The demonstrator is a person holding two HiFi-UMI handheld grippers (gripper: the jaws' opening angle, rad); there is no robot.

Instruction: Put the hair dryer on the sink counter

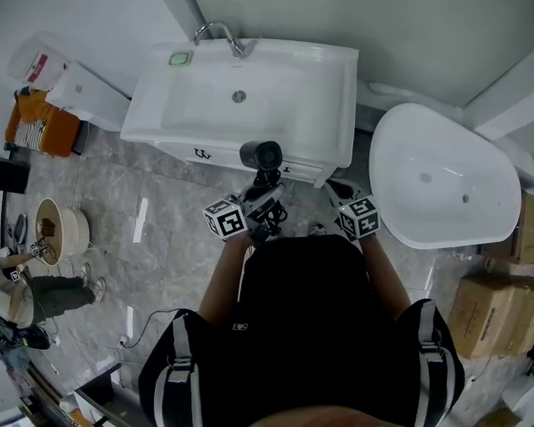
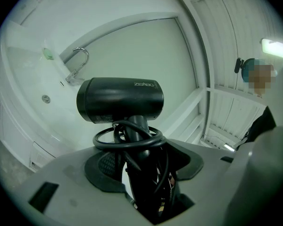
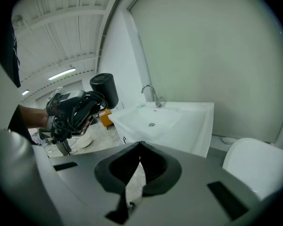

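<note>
A black hair dryer (image 1: 261, 156) with its cord wound round the handle is held upright in front of the white sink counter (image 1: 325, 74). My left gripper (image 1: 265, 196) is shut on the handle. In the left gripper view the dryer (image 2: 120, 99) stands above the left gripper (image 2: 139, 161), with the basin and faucet (image 2: 78, 62) behind it. My right gripper (image 1: 343, 194) hangs beside it to the right, its jaws shut on nothing. The right gripper view shows the right gripper (image 3: 140, 150), the dryer (image 3: 104, 89) at the left and the sink counter (image 3: 188, 121) ahead.
A green soap dish (image 1: 180, 59) lies at the counter's back left by the faucet (image 1: 218, 32). A white bathtub (image 1: 440, 181) stands at the right, with cardboard boxes (image 1: 489, 314) below it. An orange stool (image 1: 40, 123), a round basin (image 1: 58, 229) and a person (image 1: 36, 292) are at the left.
</note>
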